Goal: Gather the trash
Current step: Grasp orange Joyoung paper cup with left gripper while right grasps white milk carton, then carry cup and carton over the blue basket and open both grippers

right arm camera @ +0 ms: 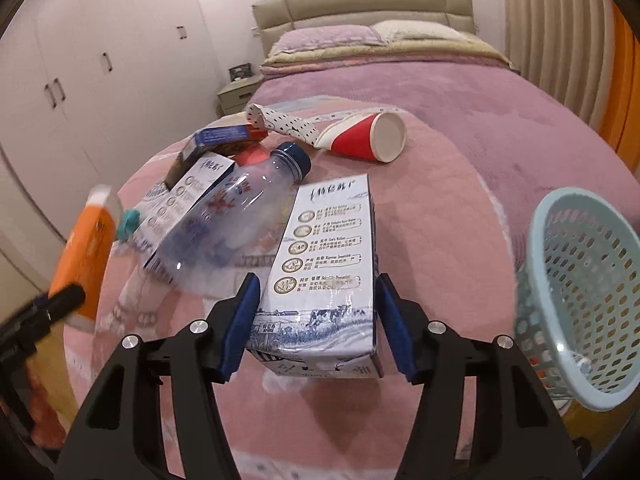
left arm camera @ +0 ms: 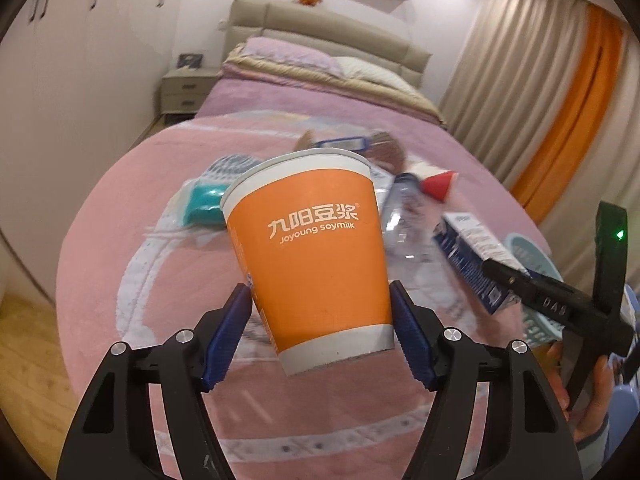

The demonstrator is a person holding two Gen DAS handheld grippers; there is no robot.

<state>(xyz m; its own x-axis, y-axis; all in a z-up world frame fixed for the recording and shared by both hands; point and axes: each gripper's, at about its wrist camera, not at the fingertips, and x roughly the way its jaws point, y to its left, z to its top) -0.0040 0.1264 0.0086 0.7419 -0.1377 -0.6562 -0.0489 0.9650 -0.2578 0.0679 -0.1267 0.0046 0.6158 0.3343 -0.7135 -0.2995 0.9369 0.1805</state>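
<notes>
Where the two wrist views begin, nearest the lens, each shows black plastic arms tipped with ribbed blue pads.

Left gripper (left arm camera: 320,332): jaws clamped on the lower sides of an orange paper cup (left arm camera: 310,256), tapered, white-rimmed, printed "Joyoung soymilk", held upright and slightly tilted, clear of the bed.

Right gripper (right arm camera: 316,326): jaws set against both sides of a milk carton (right arm camera: 324,268), a glossy white and blue rectangular box with a printed cow scene, its near end raised off the blanket.

Pink blanket (right arm camera: 432,240): fleecy, pale patterned, covering the foot of the bed.

Basket (right arm camera: 580,280): pale blue plastic, round, perforated wall, tilted, at the bed's right edge just beside the right gripper.

Plastic bottle (right arm camera: 240,216): clear, crumpled, dark blue cap, lying on its side, touching the carton's left edge.

Second carton (right arm camera: 188,200): same print, lying under the bottle.

Small blue box (right arm camera: 224,138): flat cardboard, behind the bottle.

Red paper cup (right arm camera: 366,138): conical, white inside, tipped on its side, well beyond the carton.

Dotted paper strip (right arm camera: 288,122): white, curled, touching the red cup.

Headboard (right arm camera: 360,10): padded, beige, farthest.
</notes>
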